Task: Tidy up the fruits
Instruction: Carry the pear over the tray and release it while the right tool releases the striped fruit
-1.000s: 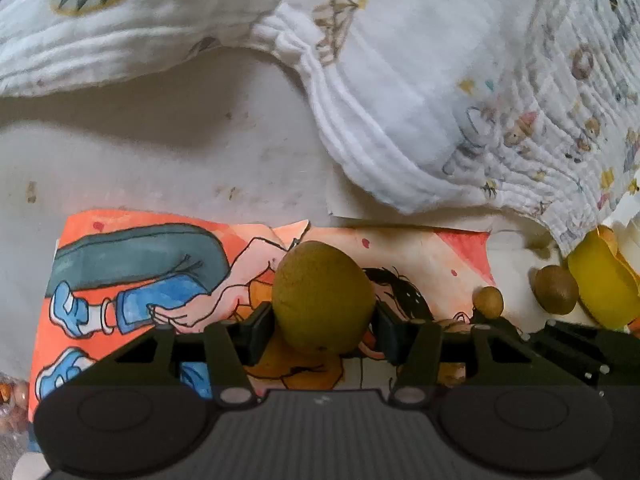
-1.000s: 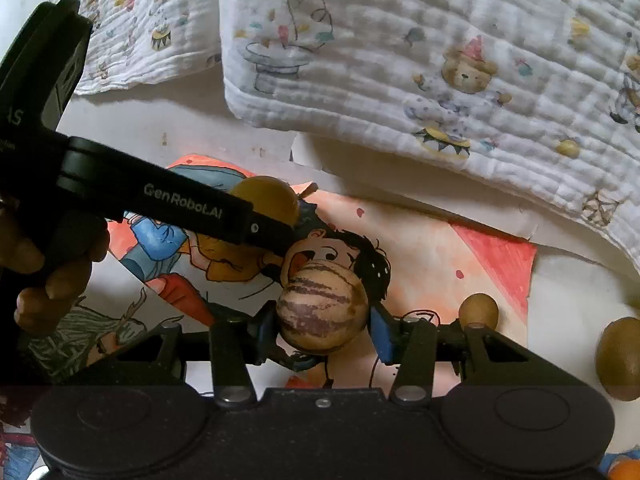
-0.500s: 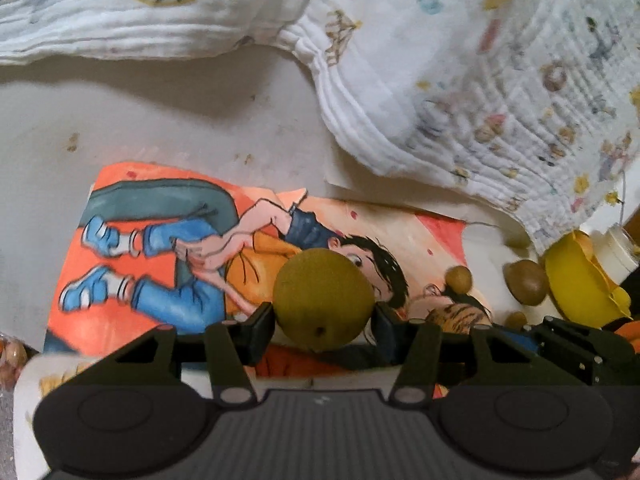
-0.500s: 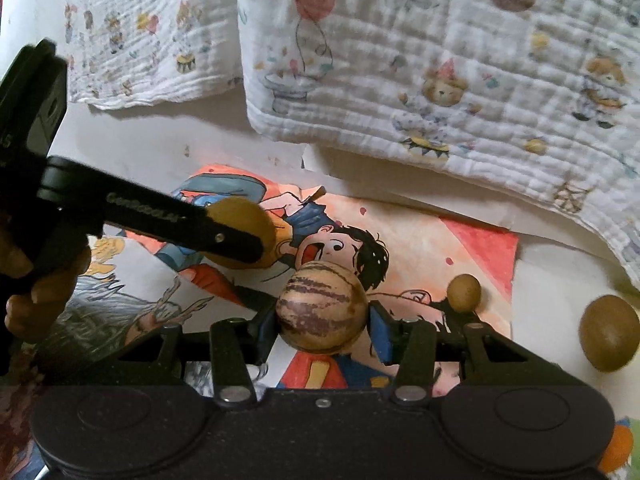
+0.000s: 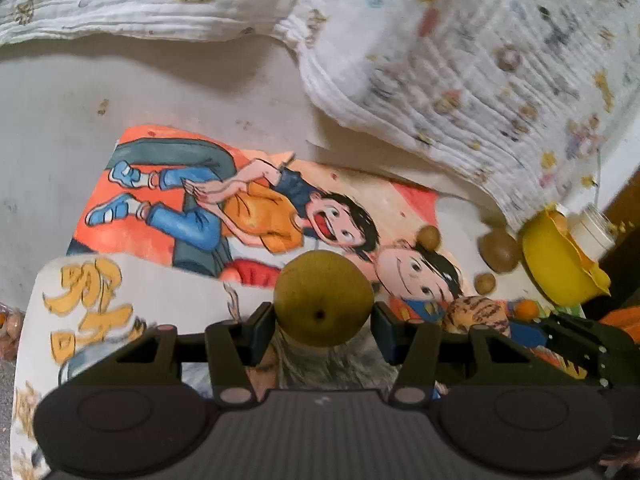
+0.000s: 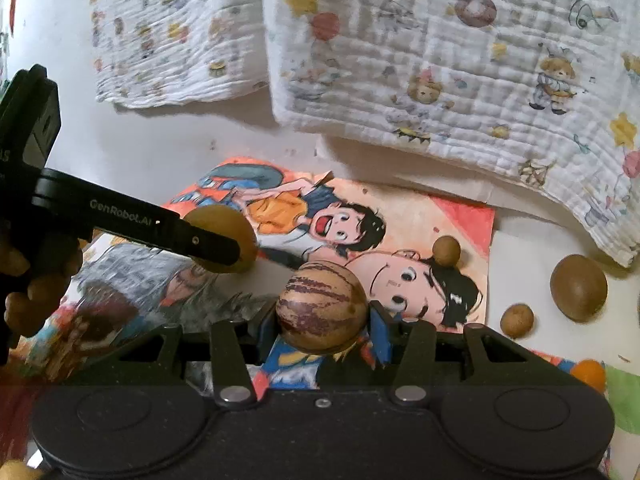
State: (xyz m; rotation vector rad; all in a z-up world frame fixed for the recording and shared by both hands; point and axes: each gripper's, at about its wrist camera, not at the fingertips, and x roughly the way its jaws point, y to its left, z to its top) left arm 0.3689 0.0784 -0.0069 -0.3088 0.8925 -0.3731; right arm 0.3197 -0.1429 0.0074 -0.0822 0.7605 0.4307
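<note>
My left gripper is shut on a round olive-green fruit and holds it above the cartoon posters. My right gripper is shut on a tan fruit with purple stripes. In the right wrist view the left gripper holds the green fruit at left. On the surface lie a brown kiwi-like fruit and small tan round fruits. The striped fruit also shows in the left wrist view.
A printed white muslin cloth is draped at the back. A yellow bowl and a white jar stand at the right. A small orange fruit lies at front right. The bare white tabletop lies to the left.
Both grippers have pulled back and risen with their fruits; more of the posters and cloth shows. The left gripper's fruit has turned so its end faces the camera.
</note>
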